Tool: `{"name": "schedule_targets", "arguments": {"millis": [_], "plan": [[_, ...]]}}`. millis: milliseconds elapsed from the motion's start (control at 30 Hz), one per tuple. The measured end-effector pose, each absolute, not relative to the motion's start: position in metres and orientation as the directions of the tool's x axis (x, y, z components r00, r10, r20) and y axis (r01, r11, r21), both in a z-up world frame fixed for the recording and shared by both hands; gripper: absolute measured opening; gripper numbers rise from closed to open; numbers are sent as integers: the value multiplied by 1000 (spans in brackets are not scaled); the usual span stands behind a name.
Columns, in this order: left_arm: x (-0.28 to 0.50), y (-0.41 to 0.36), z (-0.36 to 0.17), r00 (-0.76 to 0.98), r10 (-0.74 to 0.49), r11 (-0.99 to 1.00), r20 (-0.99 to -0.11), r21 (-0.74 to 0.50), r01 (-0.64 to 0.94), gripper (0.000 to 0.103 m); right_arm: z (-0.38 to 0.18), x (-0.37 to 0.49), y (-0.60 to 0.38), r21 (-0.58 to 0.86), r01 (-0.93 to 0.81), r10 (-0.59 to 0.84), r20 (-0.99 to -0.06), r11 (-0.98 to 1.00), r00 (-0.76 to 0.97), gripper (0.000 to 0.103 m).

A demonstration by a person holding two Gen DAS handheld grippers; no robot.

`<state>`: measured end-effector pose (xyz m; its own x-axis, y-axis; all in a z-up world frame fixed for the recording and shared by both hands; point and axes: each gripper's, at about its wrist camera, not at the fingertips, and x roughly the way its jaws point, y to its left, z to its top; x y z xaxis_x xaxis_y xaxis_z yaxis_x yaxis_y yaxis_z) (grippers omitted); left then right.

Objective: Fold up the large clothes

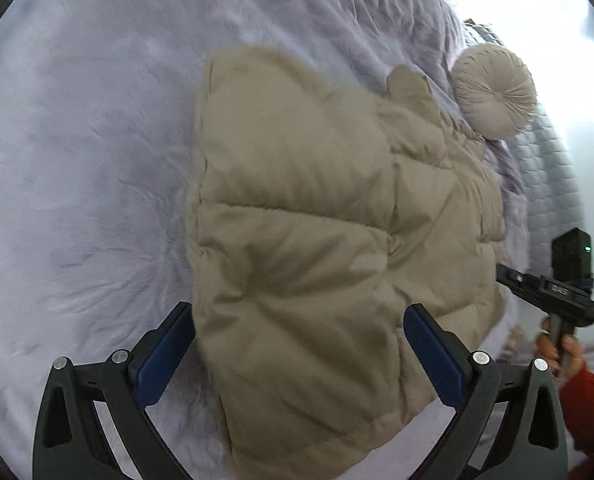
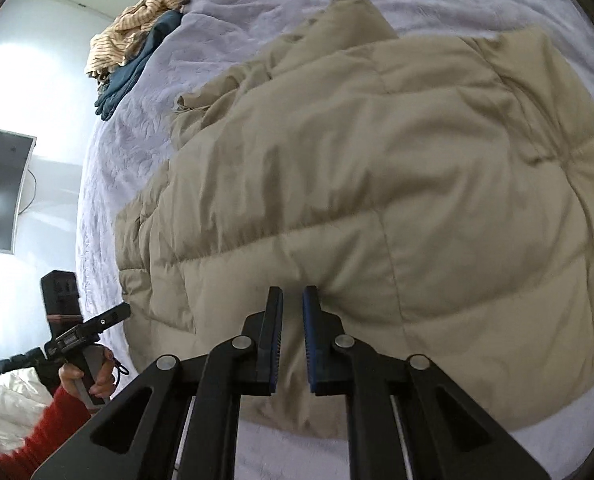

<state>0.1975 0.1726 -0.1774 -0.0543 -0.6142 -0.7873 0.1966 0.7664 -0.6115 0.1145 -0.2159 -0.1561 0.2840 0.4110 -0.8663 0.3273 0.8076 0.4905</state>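
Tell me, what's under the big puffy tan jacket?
The puffy tan jacket lies on a fuzzy lavender blanket that shows all around it. Whatever sits directly beneath the jacket is covered, so I cannot see it.

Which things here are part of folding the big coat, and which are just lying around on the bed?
Part of the job:
beige puffer coat
left tongs, open
right tongs, nearly closed, gripping nothing

Just lying about:
round cushion
striped garment
dark blue garment
wall screen
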Motion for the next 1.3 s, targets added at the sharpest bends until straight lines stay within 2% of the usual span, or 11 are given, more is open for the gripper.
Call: {"name": "schedule_targets", "arguments": {"millis": [100, 333, 367, 400, 467, 500, 567, 700, 867, 1067, 1300], "plan": [[204, 163, -204, -138, -676, 704, -724, -690, 169, 103, -159, 120, -216, 499, 315, 412, -859, 808, 304, 11], [208, 131, -222, -193, -689, 665, -698, -715, 216, 103, -178, 136, -212, 489, 292, 388, -856, 822, 342, 11], [208, 130, -222, -198, -691, 662, -696, -718, 214, 96, -181, 139, -212, 488, 291, 385, -856, 823, 346, 11], [208, 130, -221, -214, -703, 644, -678, -735, 212, 70, -186, 142, -211, 487, 292, 382, -856, 823, 349, 11], [207, 132, -222, -254, -779, 566, -573, -817, 110, 36, -197, 148, -211, 494, 305, 384, -853, 814, 354, 11], [205, 131, -217, -250, -793, 553, -556, -828, 91, 33, -202, 150, -211, 496, 315, 385, -852, 809, 355, 11], [200, 124, -199, -246, -784, 558, -570, -821, 120, 30, -211, 154, -212, 507, 330, 391, -848, 796, 359, 9], [181, 91, -136, -260, -810, 498, -526, -851, 169, 30, -227, 161, -219, 538, 350, 423, -834, 767, 355, 7], [151, -1, -60, -270, -715, 553, -644, -758, 346, 30, -247, 161, -237, 637, 390, 519, -769, 664, 372, 6], [130, -110, -39, -277, -581, 654, -765, -641, 401, 30, -266, 157, -255, 721, 417, 611, -691, 553, 387, 3], [121, -166, -46, -261, -483, 736, -836, -549, 397, 30, -265, 160, -276, 749, 455, 694, -643, 481, 326, 2]]}}
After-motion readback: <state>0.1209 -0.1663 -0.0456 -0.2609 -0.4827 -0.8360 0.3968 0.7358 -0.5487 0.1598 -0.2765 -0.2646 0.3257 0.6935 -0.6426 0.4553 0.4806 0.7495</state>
